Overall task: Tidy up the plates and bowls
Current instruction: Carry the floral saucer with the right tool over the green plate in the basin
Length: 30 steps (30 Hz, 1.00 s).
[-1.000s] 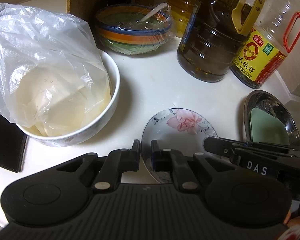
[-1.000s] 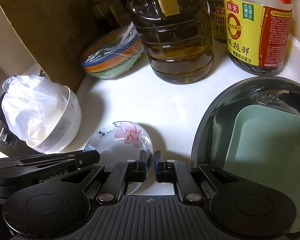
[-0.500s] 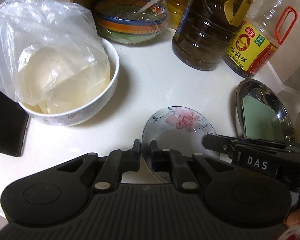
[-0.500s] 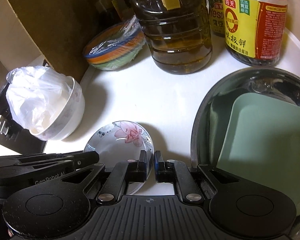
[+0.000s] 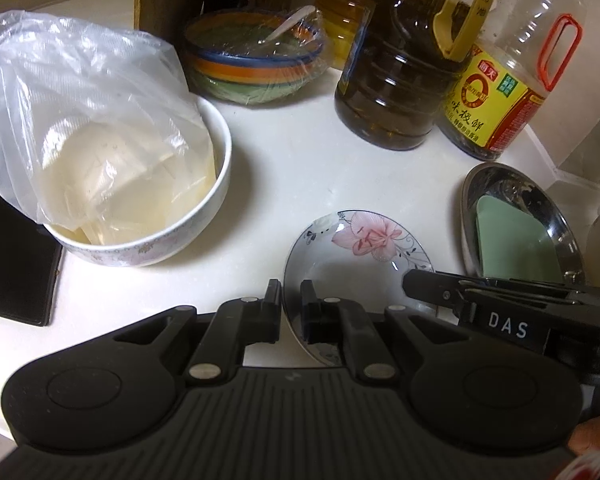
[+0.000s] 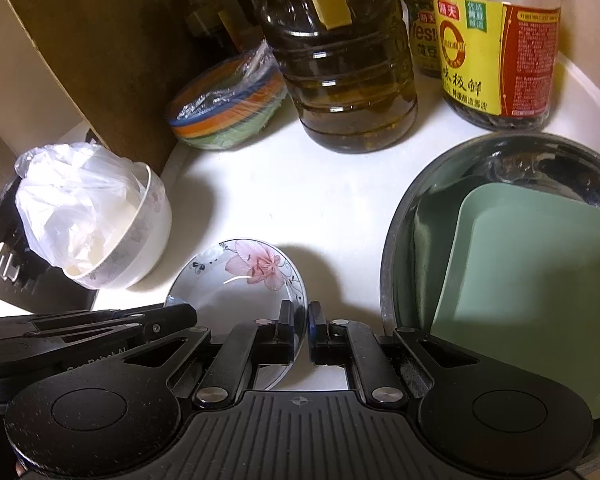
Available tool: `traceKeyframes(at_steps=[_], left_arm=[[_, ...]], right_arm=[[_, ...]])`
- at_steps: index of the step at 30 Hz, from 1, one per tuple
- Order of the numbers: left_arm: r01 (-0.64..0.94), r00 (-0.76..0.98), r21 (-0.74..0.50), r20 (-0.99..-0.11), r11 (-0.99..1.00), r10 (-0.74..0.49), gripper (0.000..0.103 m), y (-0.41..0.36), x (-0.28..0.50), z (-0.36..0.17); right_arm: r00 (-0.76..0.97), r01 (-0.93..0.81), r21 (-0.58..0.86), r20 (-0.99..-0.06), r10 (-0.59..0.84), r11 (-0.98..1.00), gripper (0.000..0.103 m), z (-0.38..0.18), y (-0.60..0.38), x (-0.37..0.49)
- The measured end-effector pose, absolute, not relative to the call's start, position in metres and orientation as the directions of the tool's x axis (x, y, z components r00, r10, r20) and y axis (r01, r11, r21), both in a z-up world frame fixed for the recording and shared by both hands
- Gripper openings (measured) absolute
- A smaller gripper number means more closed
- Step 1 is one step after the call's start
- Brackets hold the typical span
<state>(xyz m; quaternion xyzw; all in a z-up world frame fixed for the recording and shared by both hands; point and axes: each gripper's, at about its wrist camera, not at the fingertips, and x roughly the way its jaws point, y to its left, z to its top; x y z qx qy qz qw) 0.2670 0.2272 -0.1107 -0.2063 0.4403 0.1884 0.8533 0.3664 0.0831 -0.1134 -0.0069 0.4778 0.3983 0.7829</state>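
The steel basin [image 6: 400, 248], largest vessel on the white counter [image 6: 320, 200], holds a green square plate [image 6: 532, 280]; the white bowl [image 5: 204, 224] at far left holds a plastic bag of pale food [image 5: 92, 148]. Between them lies the floral saucer [image 5: 356, 252], its rim directly at the tips of both grippers. The left gripper [image 5: 290, 300] and right gripper [image 6: 299, 320] are closed to a narrow slit straddling opposite edges of the saucer rim; whether the pads actually press on it cannot be confirmed.

both grippers are matte black: the left gripper [image 5: 290, 308] and right gripper [image 6: 299, 330] each show a ribbed grey plate, two round domed housings, silver pivot screws, and short squared fingers. white "das" lettering marks the right one's side.
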Motion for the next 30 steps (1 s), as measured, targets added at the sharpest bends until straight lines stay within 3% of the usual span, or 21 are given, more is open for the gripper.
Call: traceKeyframes(at_steps=[16, 30], left_arm=[[-0.433, 0.599, -0.205, -0.793, 0.878, 0.11, 0.008, 0.212, 0.279, -0.082], [-0.223, 0.641, -0.219, -0.767, 0.95, -0.027, 0.008, 0.154, 0.323, -0.071]], right_arm=[[0.293, -0.599, 0.371, -0.723, 0.625, 0.71, 0.007, -0.082, 0.059, 0.367], [0.436, -0.433, 0.361, -0.718, 0.543, 0.826, 0.007, -0.068, -0.011, 0.376]])
